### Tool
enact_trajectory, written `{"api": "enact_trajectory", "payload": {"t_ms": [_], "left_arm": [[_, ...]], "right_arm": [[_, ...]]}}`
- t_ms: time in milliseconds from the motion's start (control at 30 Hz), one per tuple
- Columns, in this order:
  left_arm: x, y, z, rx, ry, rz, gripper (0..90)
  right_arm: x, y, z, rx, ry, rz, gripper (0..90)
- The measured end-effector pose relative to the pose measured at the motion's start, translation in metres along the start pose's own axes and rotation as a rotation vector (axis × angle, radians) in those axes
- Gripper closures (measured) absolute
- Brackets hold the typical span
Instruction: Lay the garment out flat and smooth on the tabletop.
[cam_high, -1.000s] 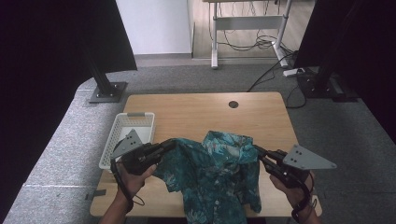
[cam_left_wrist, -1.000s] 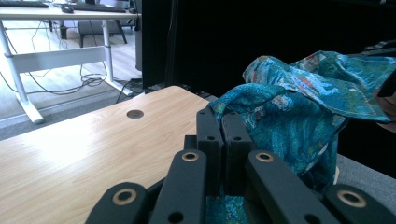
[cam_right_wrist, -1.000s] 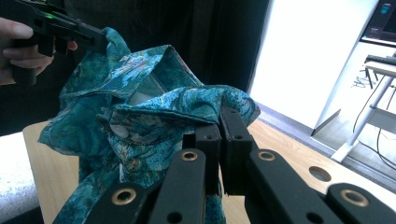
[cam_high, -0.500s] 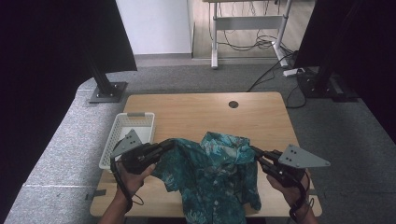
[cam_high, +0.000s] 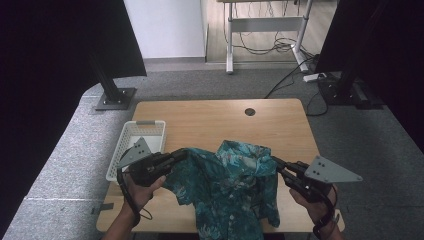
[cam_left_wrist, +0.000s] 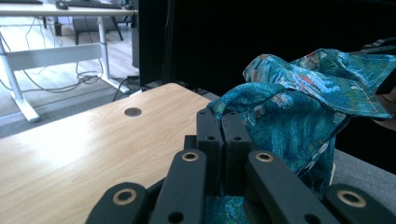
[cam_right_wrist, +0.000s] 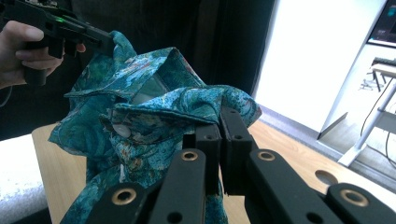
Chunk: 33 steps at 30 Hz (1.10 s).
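Observation:
A teal patterned shirt (cam_high: 230, 185) hangs between my two grippers above the near half of the wooden table (cam_high: 215, 120), its lower part draping past the front edge. My left gripper (cam_high: 184, 153) is shut on the shirt's left edge; its jaws pinch a fold of the shirt (cam_left_wrist: 289, 112) in the left gripper view. My right gripper (cam_high: 274, 161) is shut on the right edge. In the right gripper view the cloth (cam_right_wrist: 154, 116) bunches over the closed jaws, and the other hand's gripper (cam_right_wrist: 70, 32) holds the far corner.
A white slatted basket (cam_high: 136, 145) stands at the table's left edge, just behind my left hand. A round cable hole (cam_high: 250, 111) sits near the table's far edge. Black stands (cam_high: 112, 92) and a desk frame (cam_high: 265, 25) are on the floor beyond.
Both grippers have lifted and drawn slightly apart with the shirt held between them, so the cloth is spread wider and hangs higher than before.

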<state>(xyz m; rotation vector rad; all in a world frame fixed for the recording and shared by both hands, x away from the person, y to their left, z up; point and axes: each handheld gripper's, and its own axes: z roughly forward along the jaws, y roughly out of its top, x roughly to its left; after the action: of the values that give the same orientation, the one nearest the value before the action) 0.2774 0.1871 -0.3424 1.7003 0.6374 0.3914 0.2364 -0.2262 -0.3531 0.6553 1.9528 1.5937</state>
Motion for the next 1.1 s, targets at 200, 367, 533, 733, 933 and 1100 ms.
{"api": "enact_trajectory", "payload": {"t_ms": [200,367,533,733,933,1100], "left_arm": [[-0.009,0.017,-0.008,-0.031,-0.006,0.032,87.1],[-0.019,0.032,-0.018,-0.062,-0.011,0.067,87.1],[-0.015,0.035,-0.023,-0.077,0.005,0.066,87.1],[0.002,0.013,-0.010,-0.030,0.027,0.017,87.1],[0.019,-0.010,0.004,0.028,0.058,-0.026,87.1],[0.030,-0.018,0.019,0.064,0.086,-0.046,87.1]], "right_arm": [[0.007,0.016,-0.014,-0.045,-0.004,-0.028,87.3],[0.022,0.044,-0.031,-0.092,0.000,-0.091,87.3],[0.026,0.060,-0.031,-0.091,0.005,-0.121,87.3],[0.006,0.047,-0.003,-0.025,0.002,-0.064,87.3],[-0.010,0.019,0.023,0.048,-0.005,-0.012,87.3],[-0.024,0.003,0.044,0.103,-0.020,0.024,87.3]]}}
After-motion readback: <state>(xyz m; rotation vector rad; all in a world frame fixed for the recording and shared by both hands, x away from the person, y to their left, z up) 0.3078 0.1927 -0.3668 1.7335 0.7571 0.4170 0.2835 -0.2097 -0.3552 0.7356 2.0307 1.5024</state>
